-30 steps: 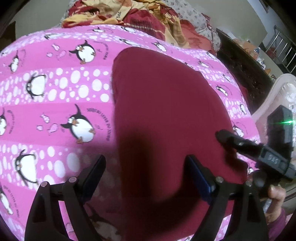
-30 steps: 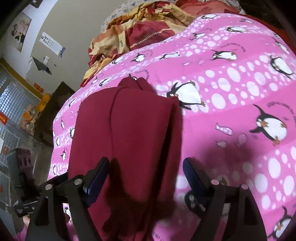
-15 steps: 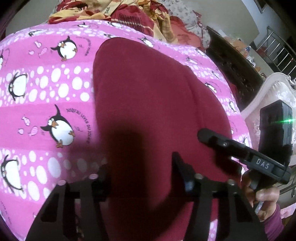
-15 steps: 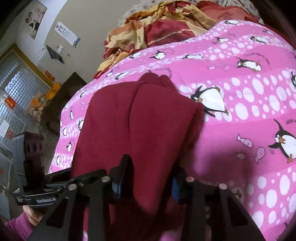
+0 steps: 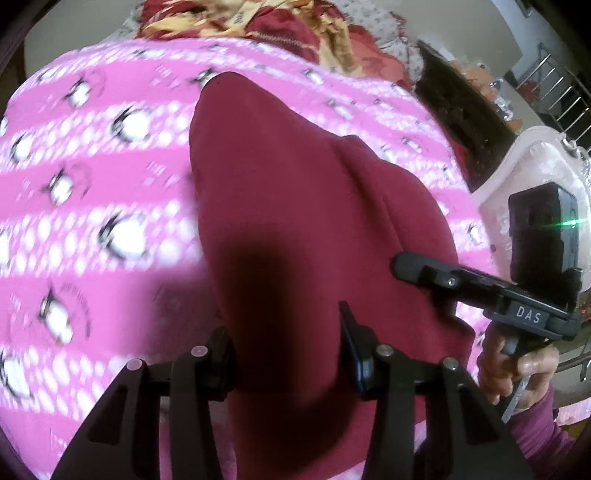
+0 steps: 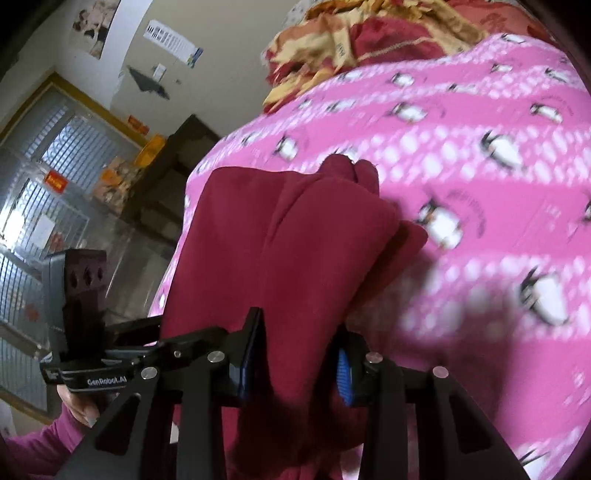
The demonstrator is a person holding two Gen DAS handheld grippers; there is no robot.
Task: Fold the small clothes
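Observation:
A dark red garment (image 5: 295,184) lies on a pink penguin-print bedspread (image 5: 92,184), its near edge raised and its far end bunched in folds. My left gripper (image 5: 284,328) has the near edge between its jaws, which are closing with the pads pressing on the cloth. In the right wrist view the same garment (image 6: 295,229) runs up from my right gripper (image 6: 299,325), whose jaws are also closing with the cloth pinched between the blue pads. The right gripper's body (image 5: 480,291) shows at the garment's right side, held by a hand (image 5: 517,369).
A crumpled red and yellow blanket (image 5: 258,22) is heaped at the bed's far end. A dark cabinet (image 5: 461,110) and a white padded chair back (image 5: 517,173) stand beside the bed. Barred windows (image 6: 37,184) and a door fill the wall beyond the bedspread (image 6: 480,184).
Both grippers went from wide open over the garment's near edge to pinching it. They have since lifted it, and the cloth has bunched up toward the far end.

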